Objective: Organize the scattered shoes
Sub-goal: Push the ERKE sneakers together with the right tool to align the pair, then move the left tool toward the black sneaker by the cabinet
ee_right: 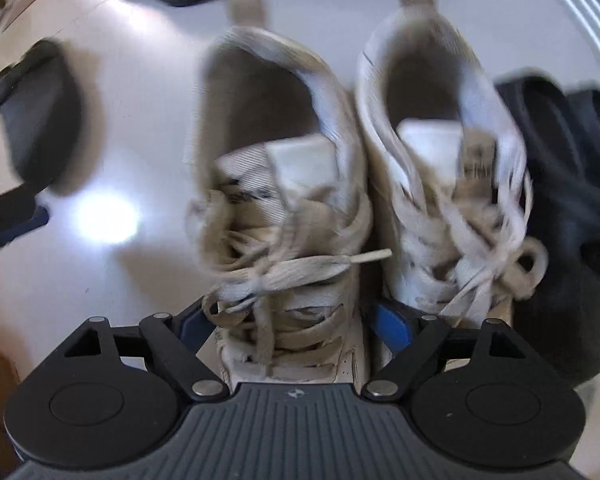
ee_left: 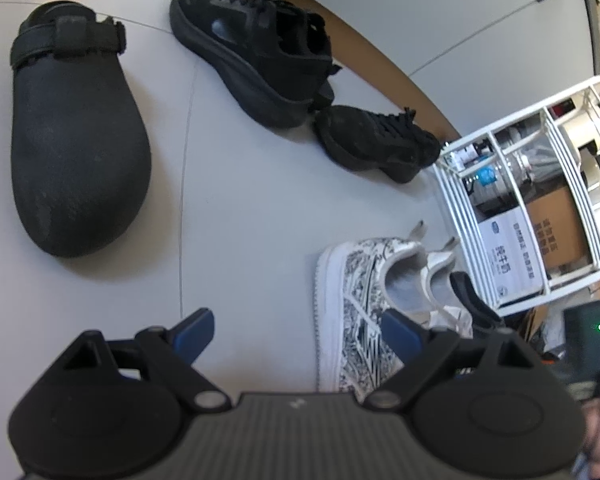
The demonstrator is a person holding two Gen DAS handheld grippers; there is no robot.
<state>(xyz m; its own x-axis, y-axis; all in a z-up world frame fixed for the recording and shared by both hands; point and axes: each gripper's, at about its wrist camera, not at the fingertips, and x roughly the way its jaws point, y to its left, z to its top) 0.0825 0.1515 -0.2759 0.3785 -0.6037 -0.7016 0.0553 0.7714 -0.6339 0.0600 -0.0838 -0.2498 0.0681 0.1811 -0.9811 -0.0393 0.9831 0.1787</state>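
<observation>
Left wrist view: a black clog (ee_left: 76,136) is lying at far left on the pale floor (ee_left: 236,208), toe toward the camera. To its right, a large black lace-up shoe (ee_left: 256,52) is resting beside a brown baseboard (ee_left: 384,56), with a smaller black lace-up shoe (ee_left: 376,140) just beside its heel end. Further right, a pair of white patterned sneakers (ee_left: 364,300) is sitting side by side near a white wire rack (ee_left: 528,196). The left gripper (ee_left: 296,334) is hovering over bare floor with its blue-tipped fingers spread wide and nothing between them.

Right wrist view: the clog (ee_right: 40,120) is showing blurred at far left. At centre, the left sneaker (ee_right: 284,184) and right sneaker (ee_right: 448,168) are standing touching, heels away from the camera. The right gripper (ee_right: 296,320) is straddling the laced forefoot of the left sneaker, fingers spread, with no firm pinch visible. A dark shoe (ee_right: 572,208) is lying against the right sneaker.
</observation>
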